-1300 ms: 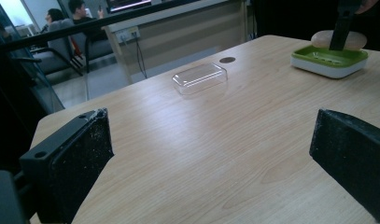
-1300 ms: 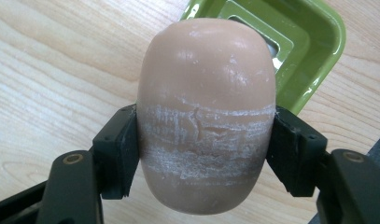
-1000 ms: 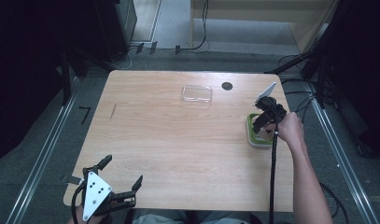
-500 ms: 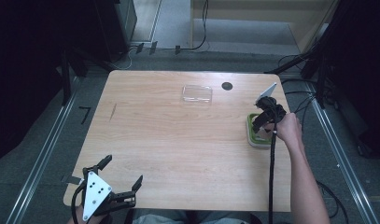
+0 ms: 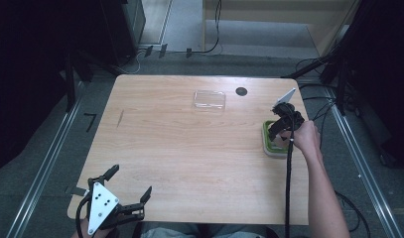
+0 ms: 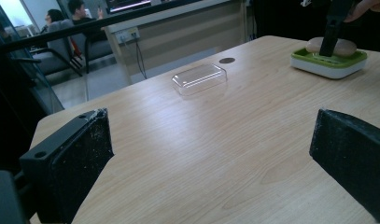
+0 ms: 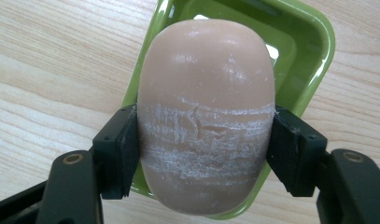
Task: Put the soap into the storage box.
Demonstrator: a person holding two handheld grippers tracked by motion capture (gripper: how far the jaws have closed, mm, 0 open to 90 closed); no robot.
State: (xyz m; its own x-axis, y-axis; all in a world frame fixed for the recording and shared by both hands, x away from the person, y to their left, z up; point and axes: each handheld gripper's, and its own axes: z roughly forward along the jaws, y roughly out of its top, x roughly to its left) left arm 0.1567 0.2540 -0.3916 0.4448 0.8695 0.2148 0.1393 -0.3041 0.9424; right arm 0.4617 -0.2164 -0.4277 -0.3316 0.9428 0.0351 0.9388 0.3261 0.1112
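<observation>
My right gripper [image 7: 204,151] points down, shut on a beige oval bar of soap [image 7: 206,116], one pad pressed on each long side. The soap is over a green soap dish [image 7: 313,51]; I cannot tell whether it rests in it. In the high view this gripper [image 5: 284,124] is at the table's right edge above the dish [image 5: 269,146]. The left gripper view has the soap [image 6: 348,46] low in the dish [image 6: 327,64]. My left gripper [image 5: 130,182] stands open at the near left corner, jaws wide and nothing between them [image 6: 211,154].
A clear plastic lid [image 5: 209,99] lies at the far middle of the wooden table [image 5: 189,148], with a round black cable hole [image 5: 241,91] just to its right. Floor rails run along both sides of the table. People sit far off in the left gripper view.
</observation>
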